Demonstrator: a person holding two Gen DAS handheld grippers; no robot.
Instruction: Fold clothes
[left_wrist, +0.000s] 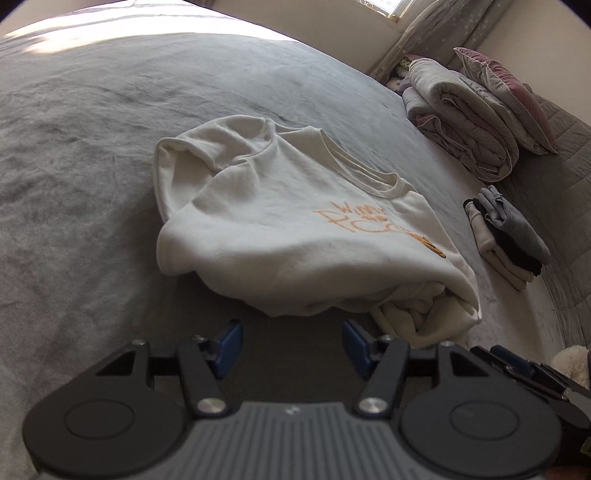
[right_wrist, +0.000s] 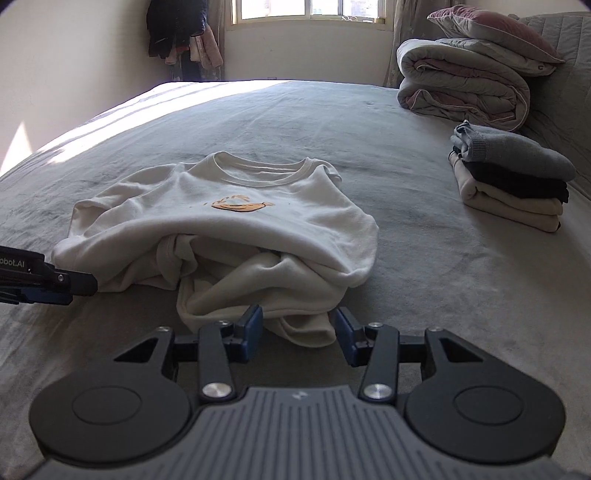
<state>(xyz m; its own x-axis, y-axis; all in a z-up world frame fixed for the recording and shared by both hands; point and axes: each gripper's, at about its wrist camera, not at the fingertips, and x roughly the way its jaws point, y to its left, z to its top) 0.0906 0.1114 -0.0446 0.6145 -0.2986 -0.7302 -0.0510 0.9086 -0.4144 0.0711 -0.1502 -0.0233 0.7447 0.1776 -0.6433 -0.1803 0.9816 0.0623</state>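
Cream cotton T-shirt w/ orange print (right_wrist: 229, 221) lies half-folded mid grey bed cover (right_wrist: 424, 280), hem bunched near. Right gripper (right_wrist: 297, 334) and left gripper (left_wrist: 291, 345) just beside it, jaws apart, empty. Stack of folded clothes (right_wrist: 511, 184) far right.

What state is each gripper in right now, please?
Left gripper: open, holding nothing, just short of the white T-shirt.
Right gripper: open, empty, at the shirt's near edge.

1. one white tee (right_wrist: 236, 218) with an orange print, half folded on the bed (right_wrist: 424, 280)
2. one stack of folded clothes (right_wrist: 513, 184), looks like four pieces
3. one rolled-up duvet (right_wrist: 461, 81)
4. one pillow (right_wrist: 495, 27) on top of it
5. two grippers, left gripper (left_wrist: 292, 345) and right gripper (right_wrist: 297, 334), both with fingers spread
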